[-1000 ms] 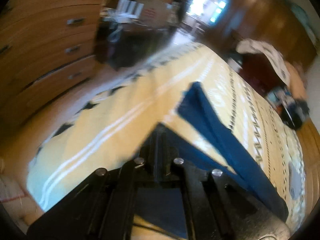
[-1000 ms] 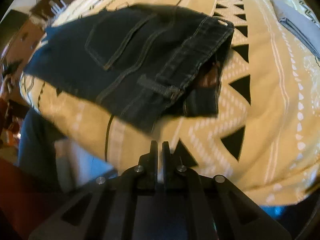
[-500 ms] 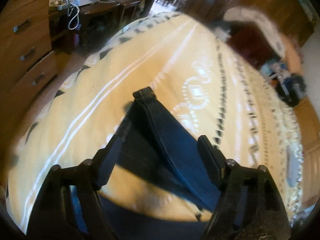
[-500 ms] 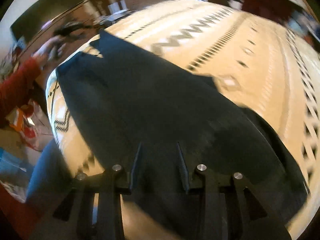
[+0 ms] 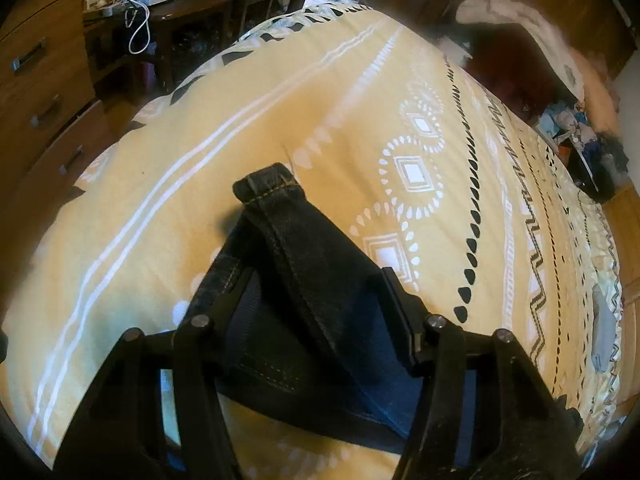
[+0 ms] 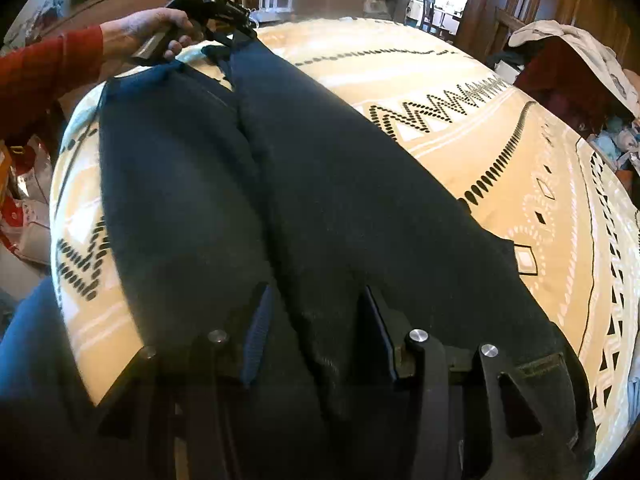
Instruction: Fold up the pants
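Observation:
Dark blue jeans (image 6: 320,208) lie stretched out on the yellow patterned bedspread (image 6: 500,152), both legs side by side. My right gripper (image 6: 316,320) is open, its fingers straddling a raised fold of denim near the waist end. My left gripper (image 5: 312,292) is open at the far hem end; a hem (image 5: 268,188) of one leg sticks up between its fingers. In the right wrist view the left gripper (image 6: 224,16) shows far off, held by a hand in a red sleeve.
A wooden dresser (image 5: 36,80) and a dark side table with cables (image 5: 160,12) stand left of the bed. A chair with clothes (image 6: 568,52) and clutter (image 5: 584,136) are at the right. The bedspread (image 5: 200,140) extends ahead.
Both grippers opened. The left one, shut on the leg hem a second ago, now has the hem loose between its fingers. The right one moved over the jeans, which now lie spread flat.

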